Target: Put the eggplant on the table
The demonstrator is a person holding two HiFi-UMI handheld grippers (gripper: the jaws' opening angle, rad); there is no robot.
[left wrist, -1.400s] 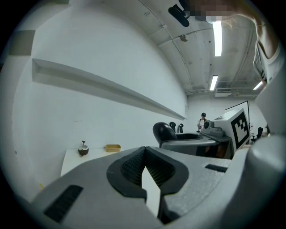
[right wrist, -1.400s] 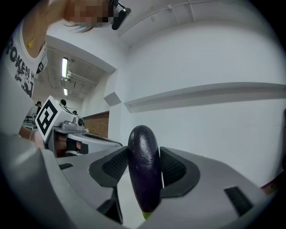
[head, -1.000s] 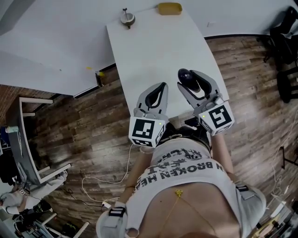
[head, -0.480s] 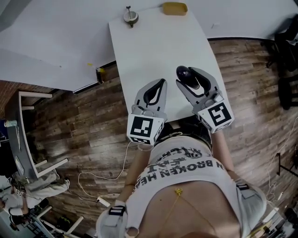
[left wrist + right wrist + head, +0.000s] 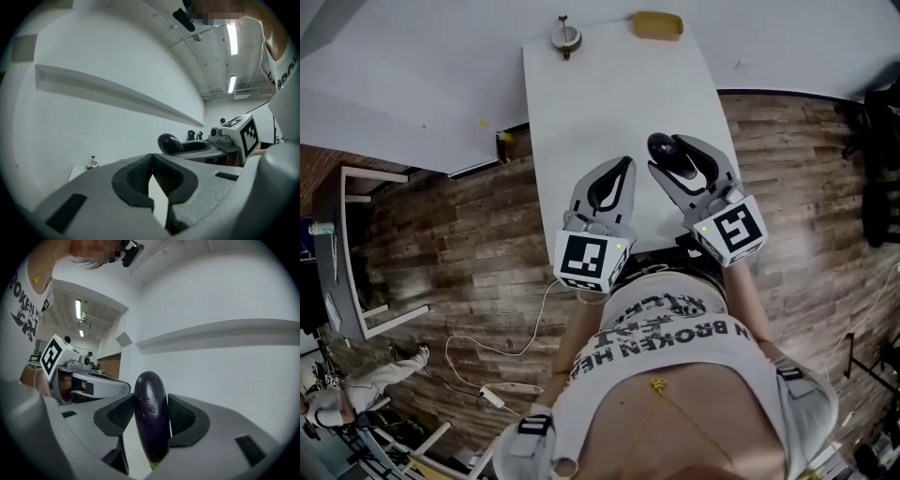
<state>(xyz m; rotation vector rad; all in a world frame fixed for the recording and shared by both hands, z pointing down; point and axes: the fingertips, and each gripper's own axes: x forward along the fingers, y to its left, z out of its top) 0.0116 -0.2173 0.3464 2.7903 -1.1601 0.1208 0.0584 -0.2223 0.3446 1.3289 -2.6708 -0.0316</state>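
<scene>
A dark purple eggplant [image 5: 151,418] stands upright between the pads of my right gripper [image 5: 151,399], which is shut on it. In the head view the eggplant [image 5: 664,148] and right gripper [image 5: 675,156] hang over the near right part of the white table [image 5: 600,103]. My left gripper [image 5: 624,169] is beside it on the left, over the table's near half, shut with nothing in it. In the left gripper view its tips [image 5: 151,159] meet, and the eggplant [image 5: 169,143] shows to the right.
A small round metal object [image 5: 565,37] and a yellow thing [image 5: 657,25] sit at the table's far edge. Wooden floor lies on both sides, with a white cable [image 5: 516,347] at the left. A metal frame [image 5: 347,253] stands far left, dark chairs [image 5: 881,141] far right.
Both grippers have moved a little farther out over the table, side by side. The eggplant stays held in the right gripper.
</scene>
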